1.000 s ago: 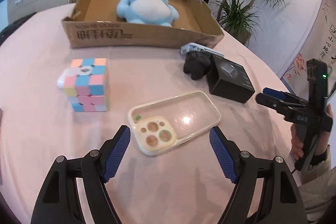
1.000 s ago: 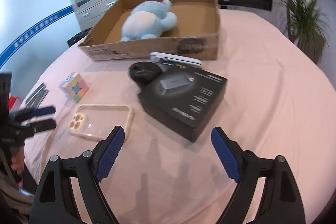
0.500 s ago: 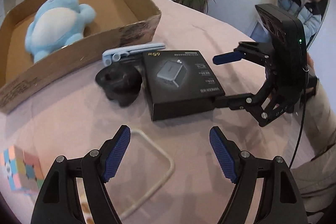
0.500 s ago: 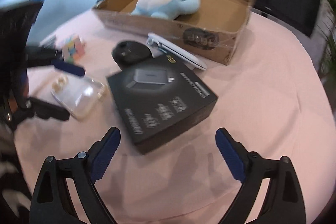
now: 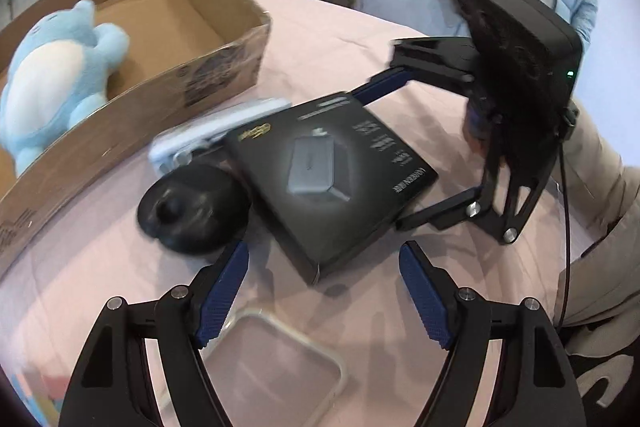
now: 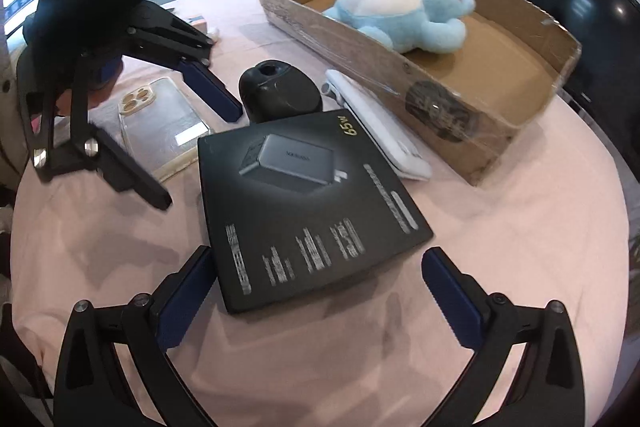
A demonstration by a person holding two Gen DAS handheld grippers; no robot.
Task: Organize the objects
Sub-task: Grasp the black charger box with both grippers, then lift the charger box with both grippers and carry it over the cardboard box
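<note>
1. Right wrist view: the right claw (image 6: 316,291) has just been opening and now stands at its widest. The black box (image 6: 304,203) lies flat on the pink table (image 6: 520,247), its near end between the pads. Neither pad presses on it, so nothing is held.
2. A second ago the box lay well ahead of this claw; the claw now straddles its near edge.
3. Left wrist view: the left claw (image 5: 324,299) is partly open and empty. Earlier it hovered over the phone case (image 5: 276,367); the case now sits under and behind its tips, and the near corner of the box lies just ahead, between them.
4. Beyond the box: the black round object (image 6: 280,95) touches its far-left side, and the white flat device (image 6: 376,127) lies along the carton (image 6: 440,99). The plush (image 6: 404,15) is already inside.
5. Judgement: both claws have converged on the box, the right one set to close. The box is probably next for the carton. The right pads barely clear its width, so the grip will need squaring first.
</note>
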